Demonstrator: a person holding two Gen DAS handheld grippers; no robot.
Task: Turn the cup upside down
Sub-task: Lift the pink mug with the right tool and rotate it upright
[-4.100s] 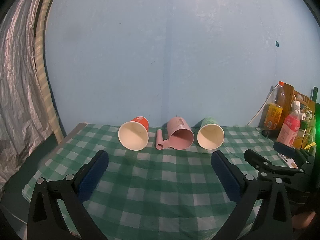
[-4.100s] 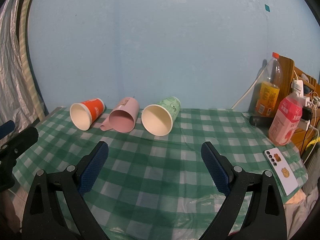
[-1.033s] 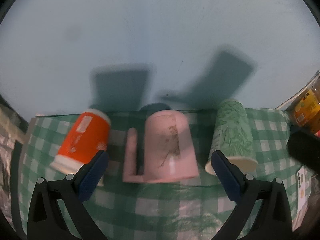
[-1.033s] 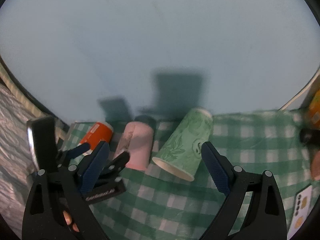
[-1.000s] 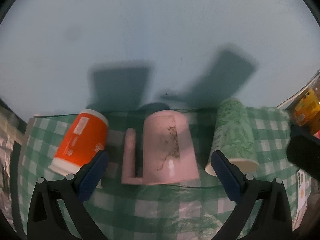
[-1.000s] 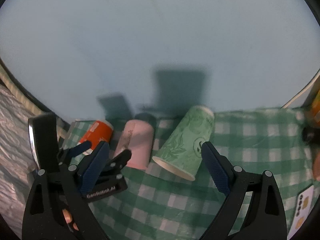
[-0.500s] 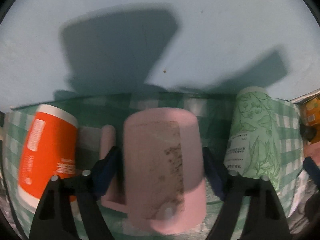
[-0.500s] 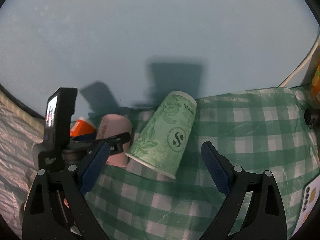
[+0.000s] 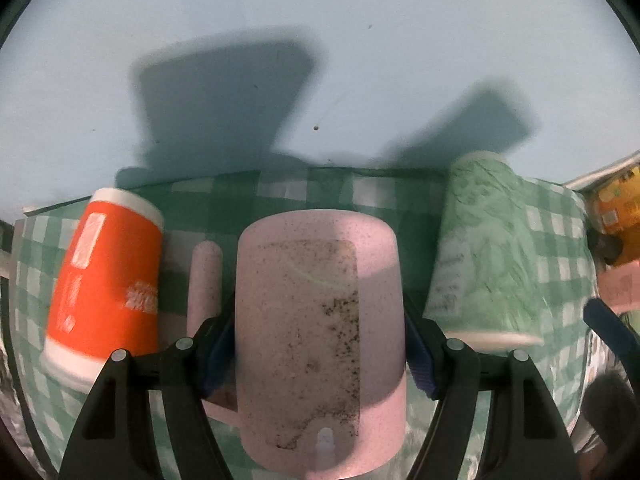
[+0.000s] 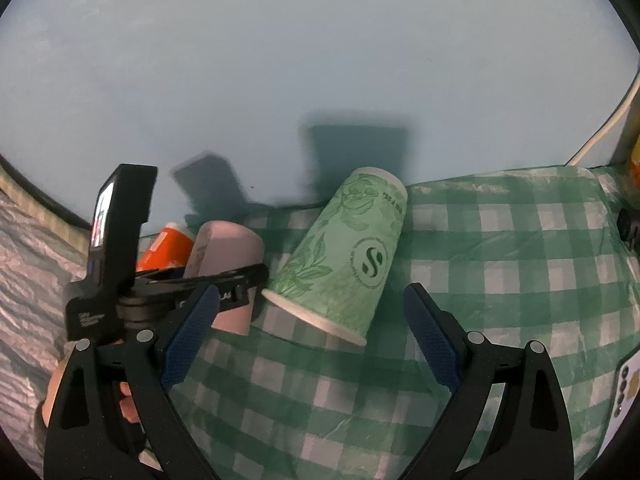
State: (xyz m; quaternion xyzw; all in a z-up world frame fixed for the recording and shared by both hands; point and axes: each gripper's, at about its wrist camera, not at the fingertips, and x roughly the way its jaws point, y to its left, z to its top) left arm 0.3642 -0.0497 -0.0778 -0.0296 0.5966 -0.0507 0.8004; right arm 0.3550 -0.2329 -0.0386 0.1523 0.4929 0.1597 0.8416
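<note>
Left gripper (image 9: 318,344) clamps the pink cup (image 9: 318,320), centre frame, lying on its side on the cloth (image 10: 500,280). Right gripper (image 10: 310,340) gapes wide, holding nothing, before the green cup (image 10: 344,268). Grip made; the flip is all to come.

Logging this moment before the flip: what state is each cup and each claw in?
Pink cup: on its side, clamped between the left claw's pads.
Orange cup: on its side, free.
Green cup: on its side, free.
Left claw: shut on the pink cup.
Right claw: open, short of the green cup.
</note>
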